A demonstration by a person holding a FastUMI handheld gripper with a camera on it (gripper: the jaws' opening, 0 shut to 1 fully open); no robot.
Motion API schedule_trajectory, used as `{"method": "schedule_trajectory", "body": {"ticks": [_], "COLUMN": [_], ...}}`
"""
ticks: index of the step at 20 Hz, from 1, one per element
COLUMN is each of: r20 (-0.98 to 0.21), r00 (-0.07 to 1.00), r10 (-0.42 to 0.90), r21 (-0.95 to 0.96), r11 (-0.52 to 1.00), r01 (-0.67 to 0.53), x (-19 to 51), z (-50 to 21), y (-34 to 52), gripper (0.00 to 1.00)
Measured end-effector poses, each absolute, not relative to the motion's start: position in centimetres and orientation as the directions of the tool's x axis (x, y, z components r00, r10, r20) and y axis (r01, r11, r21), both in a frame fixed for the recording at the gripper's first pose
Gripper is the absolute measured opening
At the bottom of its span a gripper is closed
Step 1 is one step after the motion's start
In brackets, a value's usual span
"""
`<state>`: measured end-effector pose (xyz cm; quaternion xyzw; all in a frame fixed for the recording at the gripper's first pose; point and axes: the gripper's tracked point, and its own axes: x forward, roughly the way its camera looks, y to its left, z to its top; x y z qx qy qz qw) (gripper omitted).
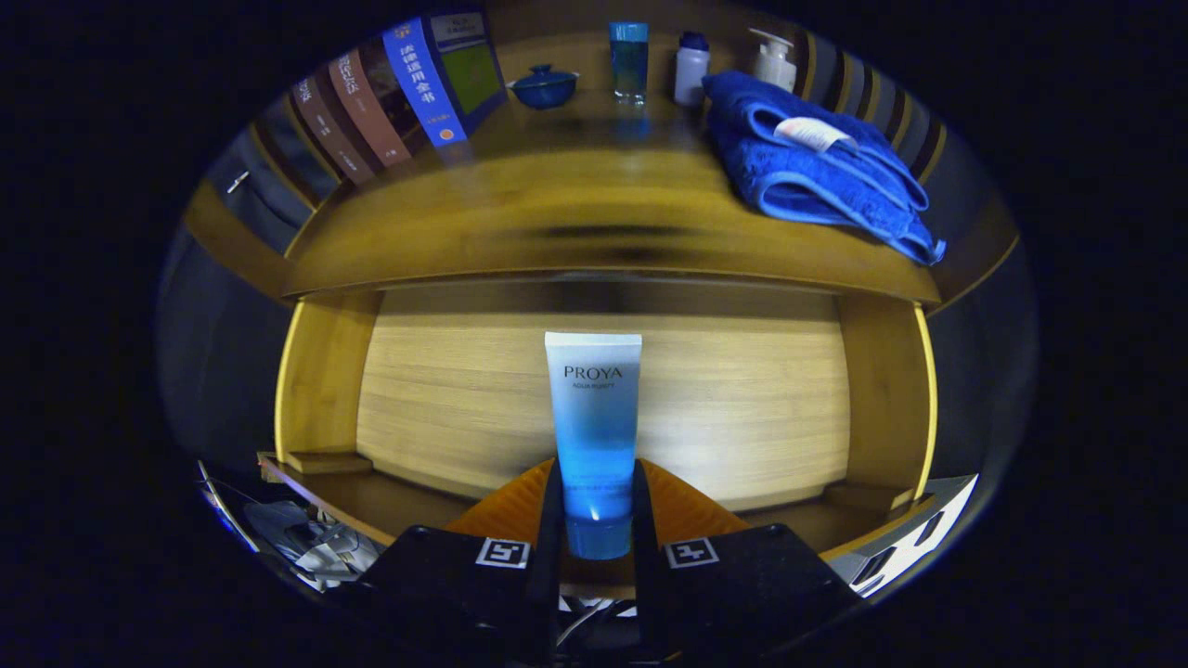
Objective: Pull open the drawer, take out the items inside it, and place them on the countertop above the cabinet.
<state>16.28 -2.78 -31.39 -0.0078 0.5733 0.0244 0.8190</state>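
Tube (594, 417) stands upright, clamped between both fingers of the tool (596, 520), above the open drawer (742, 399).

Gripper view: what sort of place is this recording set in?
Likely a mock home setup: a wooden cabinet with an open drawer, books, a folded blue towel and toiletry bottles on its countertop. The gripper clamps a blue tube.

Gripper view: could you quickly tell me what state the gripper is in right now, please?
Gripper: shut on the blue tube, one finger pressing each side near its cap, above the open drawer.
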Motion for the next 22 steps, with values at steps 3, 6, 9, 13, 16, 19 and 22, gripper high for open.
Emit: {"method": "schedule_trajectory", "body": {"ticks": [3,6,9,13,16,19,22], "r20": [-0.918,-0.899,-0.895,-0.896,-0.9,-0.899,-0.903], "r00": [0.393,0.437,0.446,0.443,0.437,0.436,0.424], "r10": [0.049,0.024,0.022,-0.004,-0.01,-0.048,-0.069], "r21": [0.034,0.01,0.011,-0.016,-0.016,-0.049,-0.06], "r11": [0.998,0.999,1.0,1.0,1.0,0.999,0.998], "r01": [-0.044,-0.035,-0.026,-0.023,-0.01,0.009,0.036], "x": [17.9,21.2,25.2,29.6,31.8,33.4,34.0], "z": [-27.9,-26.0,-25.5,-26.1,-26.8,-28.0,-28.3], "y": [-2.2,-2.5,-2.2,-2.0,-1.3,-1.5,-1.9], "gripper": [0.38,0.38,0.38,0.38,0.38,0.38,0.41]}}
